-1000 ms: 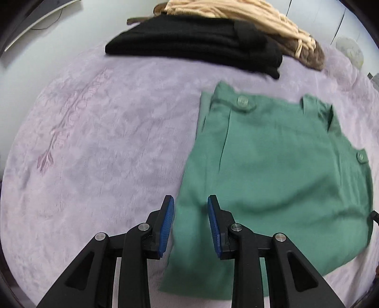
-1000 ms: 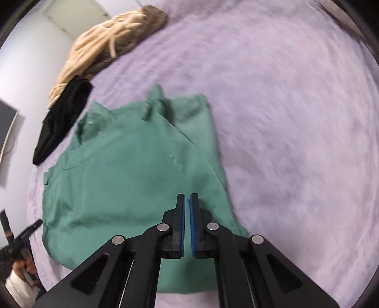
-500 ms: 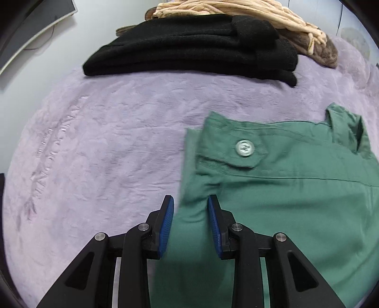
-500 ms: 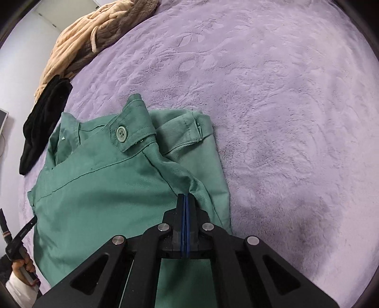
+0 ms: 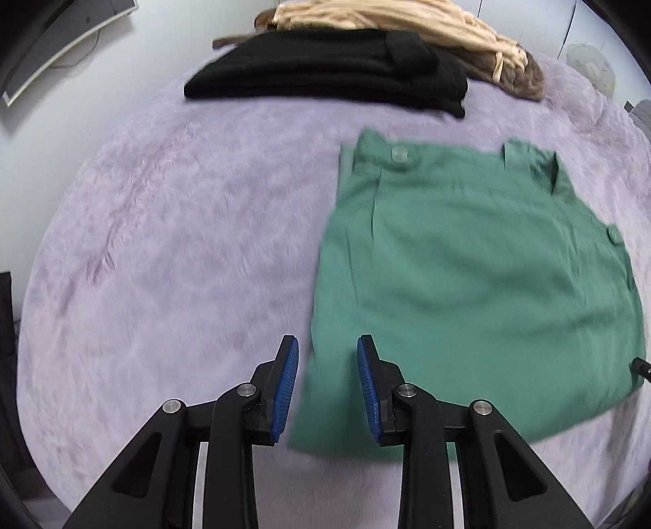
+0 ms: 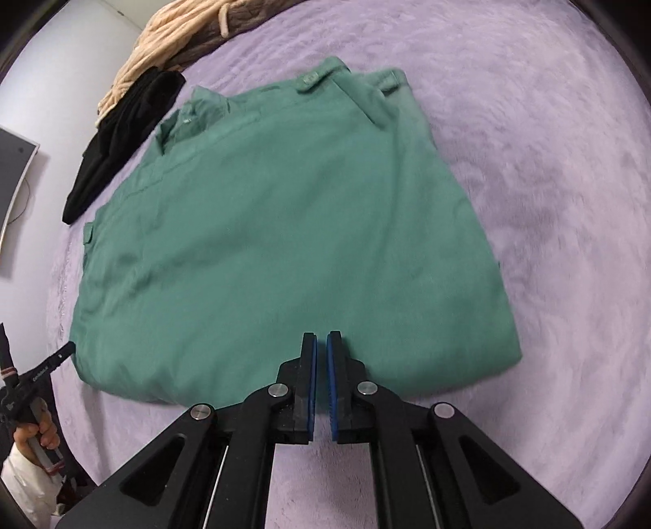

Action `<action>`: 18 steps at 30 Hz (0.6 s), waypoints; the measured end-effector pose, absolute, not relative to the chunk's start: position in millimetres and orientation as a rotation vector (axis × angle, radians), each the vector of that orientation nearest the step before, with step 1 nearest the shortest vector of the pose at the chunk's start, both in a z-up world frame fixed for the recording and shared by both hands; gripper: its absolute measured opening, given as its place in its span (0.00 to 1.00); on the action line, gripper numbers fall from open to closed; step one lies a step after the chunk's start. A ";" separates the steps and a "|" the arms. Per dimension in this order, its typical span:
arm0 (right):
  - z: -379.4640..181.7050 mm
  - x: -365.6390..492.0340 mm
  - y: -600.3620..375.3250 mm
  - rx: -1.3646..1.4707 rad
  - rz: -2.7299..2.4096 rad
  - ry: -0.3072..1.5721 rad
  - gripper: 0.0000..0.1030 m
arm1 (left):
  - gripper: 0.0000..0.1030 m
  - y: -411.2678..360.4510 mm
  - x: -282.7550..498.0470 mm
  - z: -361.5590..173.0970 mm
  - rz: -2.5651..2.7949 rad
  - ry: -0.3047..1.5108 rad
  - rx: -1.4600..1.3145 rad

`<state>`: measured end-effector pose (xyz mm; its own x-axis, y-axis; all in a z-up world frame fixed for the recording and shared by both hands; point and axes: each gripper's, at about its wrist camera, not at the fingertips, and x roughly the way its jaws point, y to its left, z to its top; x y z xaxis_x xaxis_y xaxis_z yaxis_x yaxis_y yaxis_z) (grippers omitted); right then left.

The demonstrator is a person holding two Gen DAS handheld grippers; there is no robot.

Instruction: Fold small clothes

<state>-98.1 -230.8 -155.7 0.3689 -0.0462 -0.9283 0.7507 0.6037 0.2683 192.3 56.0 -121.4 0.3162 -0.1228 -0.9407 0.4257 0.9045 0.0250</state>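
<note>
My left gripper [image 5: 327,382]: its fingers [image 5: 286,386] stand wide apart with nothing between the blue pads; they hang above the near left edge of the green garment, the left pad over the purple blanket, the right pad over green cloth.
My right gripper [image 6: 321,382]: its fingers [image 6: 310,386] are drawn close, only a narrow slit between the blue pads, and no cloth is caught in them; the tips sit over the near hem of the garment.
Green garment [image 5: 468,285]: folded flat on the blanket, waistband away from me, with a buttoned tab [image 5: 399,154] at the far left corner and a second button [image 5: 613,235] at the right edge. From the right wrist view it [image 6: 285,236] fills the middle of the picture, slightly blurred.
Purple blanket [image 5: 162,244]: a plush surface under everything; whether it covers a bed or a desk I cannot tell.
Black clothes [image 5: 325,69]: a folded pile beyond the green garment, apart from it.
Beige knit [image 5: 390,18]: heaped behind the black pile, touching it.
My left hand [image 6: 38,431]: seen at the lower left of the right wrist view, wrapped round the handle of the left gripper.
</note>
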 end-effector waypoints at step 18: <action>-137.9 -124.8 -184.0 0.942 -0.634 1.089 0.14 | 0.31 120.4 161.5 -135.0 -0.306 1.331 0.233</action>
<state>-124.8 -184.0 -137.9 0.3567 0.0124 -0.9341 0.8186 0.4777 0.3189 161.5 120.4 -135.0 0.2074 -0.0852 -0.9745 0.3486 0.9372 -0.0077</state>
